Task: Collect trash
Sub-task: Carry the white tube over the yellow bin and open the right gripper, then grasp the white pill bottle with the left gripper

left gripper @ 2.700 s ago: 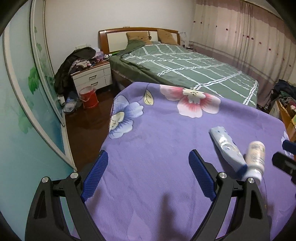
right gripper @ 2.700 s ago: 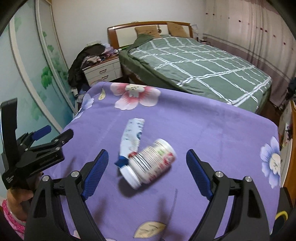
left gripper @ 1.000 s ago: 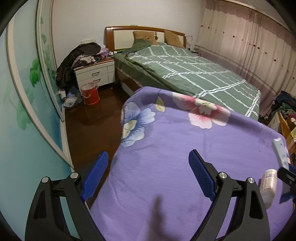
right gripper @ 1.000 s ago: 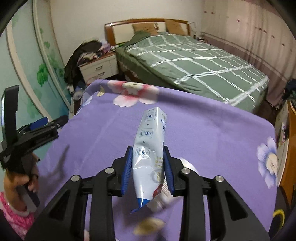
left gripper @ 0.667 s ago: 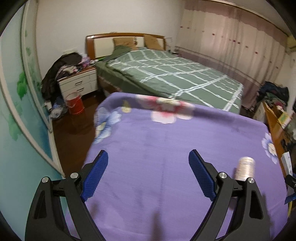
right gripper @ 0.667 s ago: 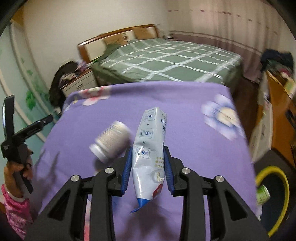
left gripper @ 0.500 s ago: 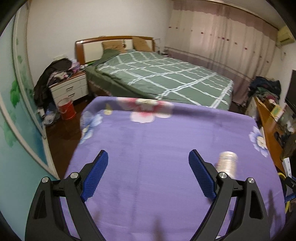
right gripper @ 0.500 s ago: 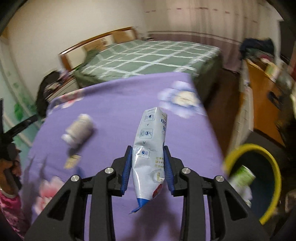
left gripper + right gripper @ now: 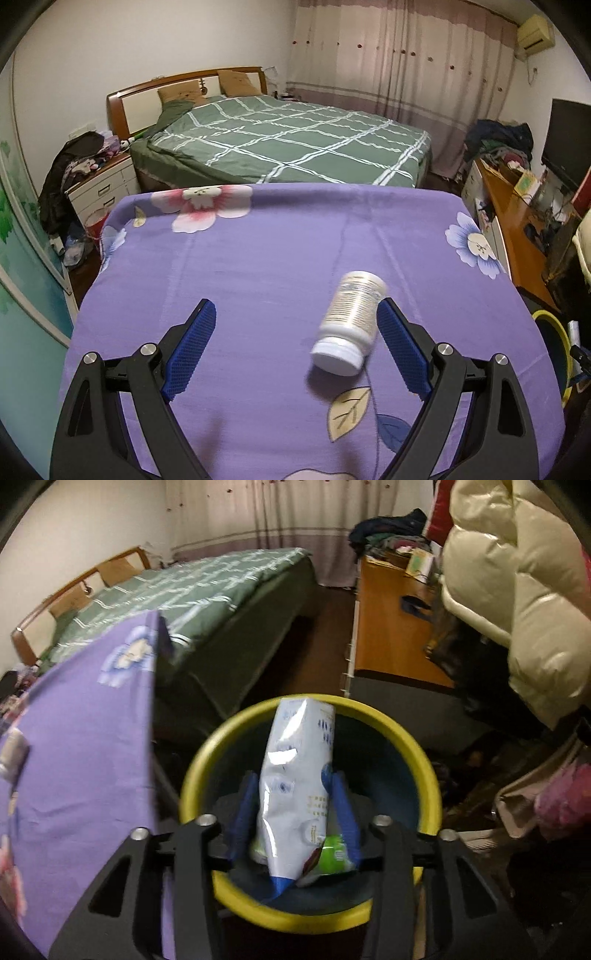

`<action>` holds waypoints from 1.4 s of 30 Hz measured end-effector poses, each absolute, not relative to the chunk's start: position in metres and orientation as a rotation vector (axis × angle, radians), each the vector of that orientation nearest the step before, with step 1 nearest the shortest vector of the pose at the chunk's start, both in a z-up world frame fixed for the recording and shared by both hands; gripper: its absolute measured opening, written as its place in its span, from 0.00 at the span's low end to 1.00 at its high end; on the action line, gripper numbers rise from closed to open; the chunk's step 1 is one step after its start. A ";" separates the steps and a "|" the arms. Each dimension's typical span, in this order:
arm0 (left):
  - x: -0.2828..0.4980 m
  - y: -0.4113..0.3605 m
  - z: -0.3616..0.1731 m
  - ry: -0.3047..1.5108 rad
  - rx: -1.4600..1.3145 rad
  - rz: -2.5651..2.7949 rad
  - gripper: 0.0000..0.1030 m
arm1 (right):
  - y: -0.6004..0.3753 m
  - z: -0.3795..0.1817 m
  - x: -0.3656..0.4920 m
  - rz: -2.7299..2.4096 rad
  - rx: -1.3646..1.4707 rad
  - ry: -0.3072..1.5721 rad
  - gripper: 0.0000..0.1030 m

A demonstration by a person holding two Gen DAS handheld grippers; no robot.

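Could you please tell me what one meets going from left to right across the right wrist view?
Purple floral cloth → yellow-rimmed bin, the white pouch held over it in the right gripper → orange desk → cream puffer jacket.

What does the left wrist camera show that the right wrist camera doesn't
Only the left wrist view shows the open left gripper over the purple cloth, with the white bottle lying near its right finger. Only the right wrist view shows the right gripper holding a white pouch above the bin, with a green item inside. Both share the cloth, the green bed and the bin's yellow rim.
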State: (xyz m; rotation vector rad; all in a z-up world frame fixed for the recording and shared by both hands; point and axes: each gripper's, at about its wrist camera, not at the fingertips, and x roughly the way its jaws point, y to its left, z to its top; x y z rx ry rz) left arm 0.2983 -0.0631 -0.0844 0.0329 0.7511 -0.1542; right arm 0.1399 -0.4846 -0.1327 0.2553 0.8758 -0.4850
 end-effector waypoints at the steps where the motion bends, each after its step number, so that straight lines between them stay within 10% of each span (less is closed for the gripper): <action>1: 0.300 -0.065 -0.085 0.753 0.039 -0.156 0.85 | -0.488 -0.134 0.137 -0.494 0.256 0.868 0.54; 21: 0.335 -0.100 -0.122 0.858 0.144 -0.219 0.84 | -0.486 -0.127 0.132 -0.473 0.264 0.840 0.59; 34: 0.360 -0.128 -0.149 0.947 0.210 -0.286 0.49 | -0.487 -0.129 0.131 -0.468 0.272 0.841 0.59; 42: 0.347 -0.141 -0.139 0.922 0.230 -0.329 0.47 | -0.489 -0.128 0.125 -0.463 0.279 0.830 0.59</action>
